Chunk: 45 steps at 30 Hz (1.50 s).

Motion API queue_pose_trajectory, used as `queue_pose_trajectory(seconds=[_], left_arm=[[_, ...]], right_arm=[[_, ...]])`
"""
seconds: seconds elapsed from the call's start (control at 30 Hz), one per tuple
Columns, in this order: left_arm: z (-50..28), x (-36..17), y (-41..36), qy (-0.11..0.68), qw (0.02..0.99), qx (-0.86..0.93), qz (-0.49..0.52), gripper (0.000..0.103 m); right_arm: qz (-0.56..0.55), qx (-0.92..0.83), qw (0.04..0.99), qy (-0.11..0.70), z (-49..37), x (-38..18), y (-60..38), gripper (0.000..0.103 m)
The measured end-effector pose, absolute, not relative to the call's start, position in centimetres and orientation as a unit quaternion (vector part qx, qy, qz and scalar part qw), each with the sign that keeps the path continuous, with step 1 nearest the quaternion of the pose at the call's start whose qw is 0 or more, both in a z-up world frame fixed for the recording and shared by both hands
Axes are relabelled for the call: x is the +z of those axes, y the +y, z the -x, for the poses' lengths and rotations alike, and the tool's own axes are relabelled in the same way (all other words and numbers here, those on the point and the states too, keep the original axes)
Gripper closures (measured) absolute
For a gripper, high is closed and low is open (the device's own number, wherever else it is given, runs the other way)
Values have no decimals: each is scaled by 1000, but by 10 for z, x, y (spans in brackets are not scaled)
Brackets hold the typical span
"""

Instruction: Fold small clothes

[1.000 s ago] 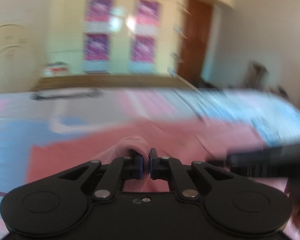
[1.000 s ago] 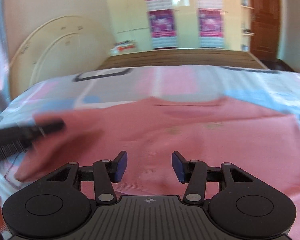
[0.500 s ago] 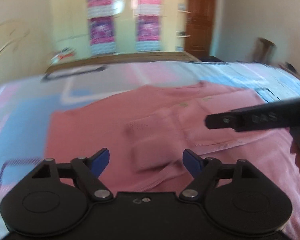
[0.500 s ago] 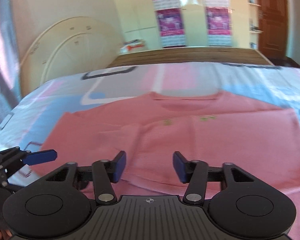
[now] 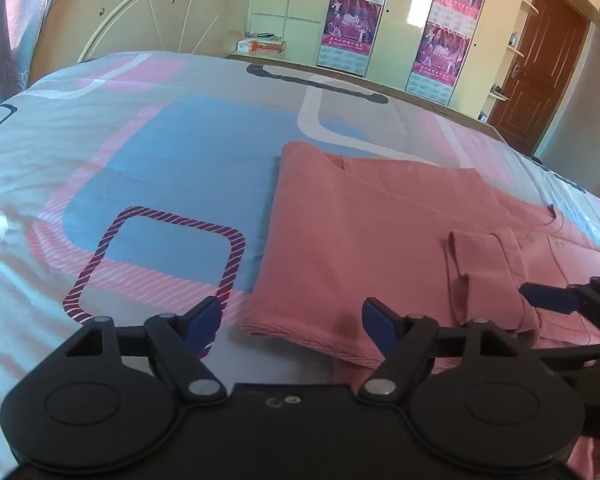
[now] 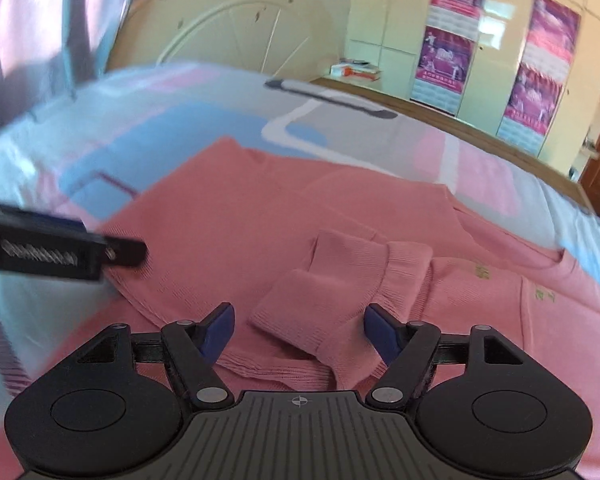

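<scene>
1. A pink sweater (image 5: 360, 240) is seen laid flat on a patterned bedspread (image 5: 172, 160); in the left wrist view it fills the centre and right of the frame, and in the right wrist view (image 6: 260, 216) it fills the centre and lower right.
2. One sleeve (image 6: 340, 280) is seen folded inward across the body of the garment, with its ribbed cuff (image 6: 284, 316) lying low in the centre of the right wrist view. In the left wrist view the same sleeve (image 5: 488, 276) is found at the right of the frame.
3. The left gripper (image 5: 292, 326) is shown released, its blue-padded fingers spread wide and nothing held between them. The hem corner of the sweater is seen between and just beyond the fingertips, at the lower centre of the frame.
4. The right gripper (image 6: 300, 332) is likewise shown released, with the jaws spread apart. The folded cuff is seen between the fingers; whether it is touched cannot be told.
5. Each gripper is visible to the other camera: the right one (image 5: 560, 300) at the right edge of the left wrist view, the left one (image 6: 60, 252), blurred, at the left edge of the right wrist view.
6. A cream headboard (image 5: 152, 12) is seen at the upper left, and pink posters (image 5: 352, 12) on pale cupboard doors at the upper right.
</scene>
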<state>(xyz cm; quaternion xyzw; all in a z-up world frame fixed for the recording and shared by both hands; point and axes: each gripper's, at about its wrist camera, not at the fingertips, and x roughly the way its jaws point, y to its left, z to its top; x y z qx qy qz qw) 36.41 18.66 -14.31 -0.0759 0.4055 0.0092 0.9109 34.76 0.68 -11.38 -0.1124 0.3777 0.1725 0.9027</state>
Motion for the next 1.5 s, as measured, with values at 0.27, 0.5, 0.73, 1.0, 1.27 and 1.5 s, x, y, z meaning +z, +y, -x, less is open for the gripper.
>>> queue_pose_trajectory(seconds=[0.27, 0.5, 0.73, 1.0, 1.27, 1.5], left_arm=[[-366, -150, 184, 406, 911, 1, 72, 26], [-382, -151, 168, 400, 913, -5, 77, 23], [-391, -167, 148, 415, 907, -16, 69, 20], [-395, -161, 156, 416, 906, -9, 79, 20], [-410, -157, 157, 409, 910, 7, 73, 20], [-428, -158, 155, 405, 912, 14, 70, 20]], right_arm=[[41, 133, 909, 393, -362, -115, -26, 86], [-94, 76, 932, 342, -358, -72, -111, 91], [-119, -3, 923, 366, -345, -86, -185, 96], [-190, -18, 906, 378, -330, -100, -229, 59], [-208, 0, 889, 407, -366, -112, -230, 53], [-178, 29, 902, 392, -367, -104, -213, 95]])
